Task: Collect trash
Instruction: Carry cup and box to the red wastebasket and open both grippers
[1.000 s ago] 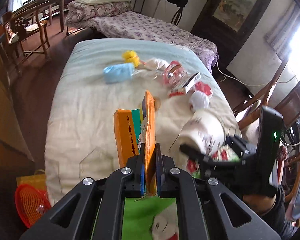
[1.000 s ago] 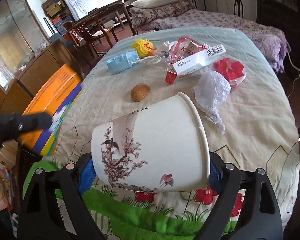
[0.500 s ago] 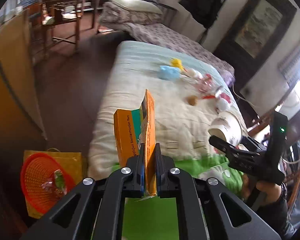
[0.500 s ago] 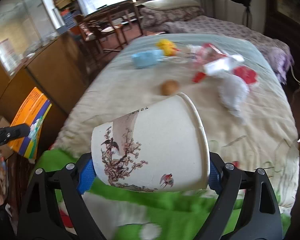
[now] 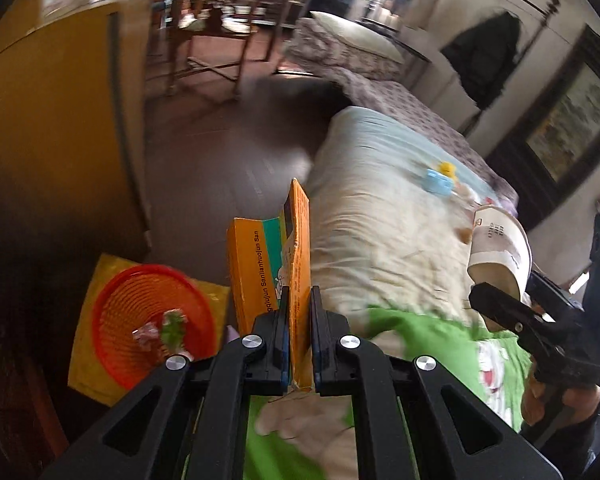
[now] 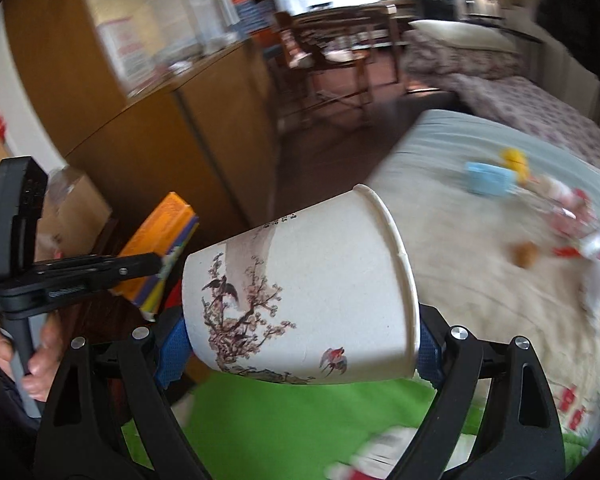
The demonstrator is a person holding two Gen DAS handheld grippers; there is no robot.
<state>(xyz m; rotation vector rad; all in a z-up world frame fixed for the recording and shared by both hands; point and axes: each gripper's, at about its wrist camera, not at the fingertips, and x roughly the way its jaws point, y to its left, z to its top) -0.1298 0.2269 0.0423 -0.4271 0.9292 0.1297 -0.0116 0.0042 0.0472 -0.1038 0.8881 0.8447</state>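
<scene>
My left gripper [image 5: 299, 304] is shut on the flap of an orange carton box [image 5: 260, 264], held over the bed's left edge; the box also shows in the right wrist view [image 6: 160, 248]. My right gripper [image 6: 300, 344] is shut on a white paper cup with a blossom print [image 6: 300, 300], lying sideways between the fingers; the cup shows in the left wrist view [image 5: 500, 248]. A red mesh trash basket [image 5: 152, 316] with some wrappers sits on the floor, below left of the box. More trash lies far up the bed: a blue packet [image 6: 486, 178], a yellow item [image 6: 514, 160], a brown lump [image 6: 524, 254].
The bed [image 5: 380, 216] has a cream quilt and a green blanket [image 6: 300, 424] at the near end. A wooden cabinet [image 5: 60, 128] stands left of the floor gap. Chairs [image 5: 212, 36] and a second bed [image 5: 380, 80] are at the back.
Both grippers have swung left, away from the bed's middle. The red basket now sits closer, below the box. Both holds are unchanged.
</scene>
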